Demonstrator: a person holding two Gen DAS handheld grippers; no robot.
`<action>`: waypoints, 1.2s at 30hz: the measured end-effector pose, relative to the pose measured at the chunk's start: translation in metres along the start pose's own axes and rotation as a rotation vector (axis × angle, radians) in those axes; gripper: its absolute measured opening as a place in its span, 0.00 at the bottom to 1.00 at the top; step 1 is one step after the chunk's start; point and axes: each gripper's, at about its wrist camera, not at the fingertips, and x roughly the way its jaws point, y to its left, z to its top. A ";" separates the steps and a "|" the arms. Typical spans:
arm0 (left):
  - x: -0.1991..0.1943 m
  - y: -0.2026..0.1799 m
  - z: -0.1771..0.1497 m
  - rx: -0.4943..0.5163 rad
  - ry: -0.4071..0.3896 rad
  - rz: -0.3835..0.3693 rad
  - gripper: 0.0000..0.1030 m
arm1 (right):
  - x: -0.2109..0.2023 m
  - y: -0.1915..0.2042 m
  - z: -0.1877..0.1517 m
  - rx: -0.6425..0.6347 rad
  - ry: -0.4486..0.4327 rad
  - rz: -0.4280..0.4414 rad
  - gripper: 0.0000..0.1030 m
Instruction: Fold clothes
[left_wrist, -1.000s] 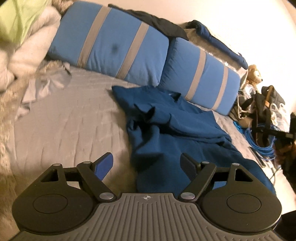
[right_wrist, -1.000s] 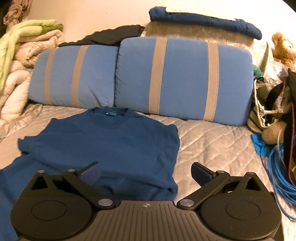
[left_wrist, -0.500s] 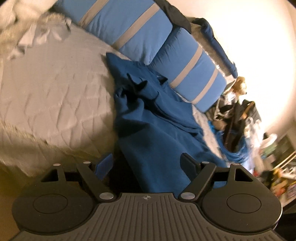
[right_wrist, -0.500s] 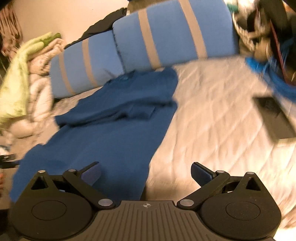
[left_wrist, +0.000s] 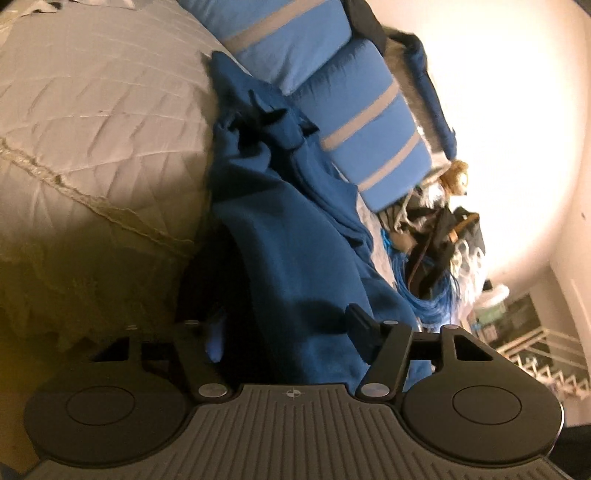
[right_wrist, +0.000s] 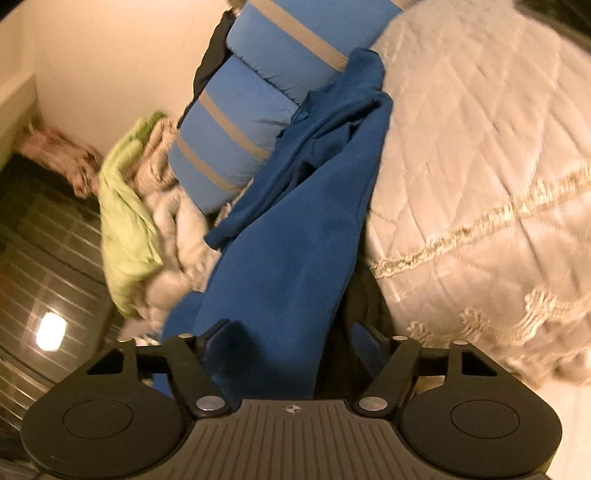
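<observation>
A big dark blue soft cotton shirt (left_wrist: 295, 266) lies long and a bit bunched on the bed with the pale grey quilted cover (left_wrist: 92, 110). Its neck end is up by the two blue pillows with grey stripes (left_wrist: 354, 122). Its bottom end hangs over the edge of the bed, close to both claws.

The step in hand looks like grabbing the bottom edge of the shirt, one claw at each side.

The left claw (left_wrist: 286, 332) is about half open, and its jaws have just been closing. Blue cloth lies between its two fingers, but the pads do not look pressed on it yet.

The right claw (right_wrist: 290, 338) is also about half open, and its jaws have just been closing too. The shirt (right_wrist: 295, 229) runs right between its fingers, nearer the left one. I do not think it has a hold yet.

Next, I think both claws need to shut all the way on the cloth. Then they should lift the bottom edge and carry it up toward the pillows, to fold the shirt in half. They should pull evenly, so the shirt does not twist or slide off the bed.
</observation>
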 end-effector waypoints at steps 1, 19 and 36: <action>-0.001 0.001 -0.001 -0.013 -0.008 0.004 0.52 | 0.000 -0.002 -0.002 0.013 -0.002 0.019 0.67; -0.057 -0.051 -0.006 -0.088 -0.145 -0.058 0.05 | -0.047 0.083 0.011 -0.052 -0.091 -0.047 0.09; -0.078 -0.076 0.018 -0.021 -0.186 -0.085 0.05 | -0.068 0.133 0.015 -0.094 -0.072 -0.048 0.08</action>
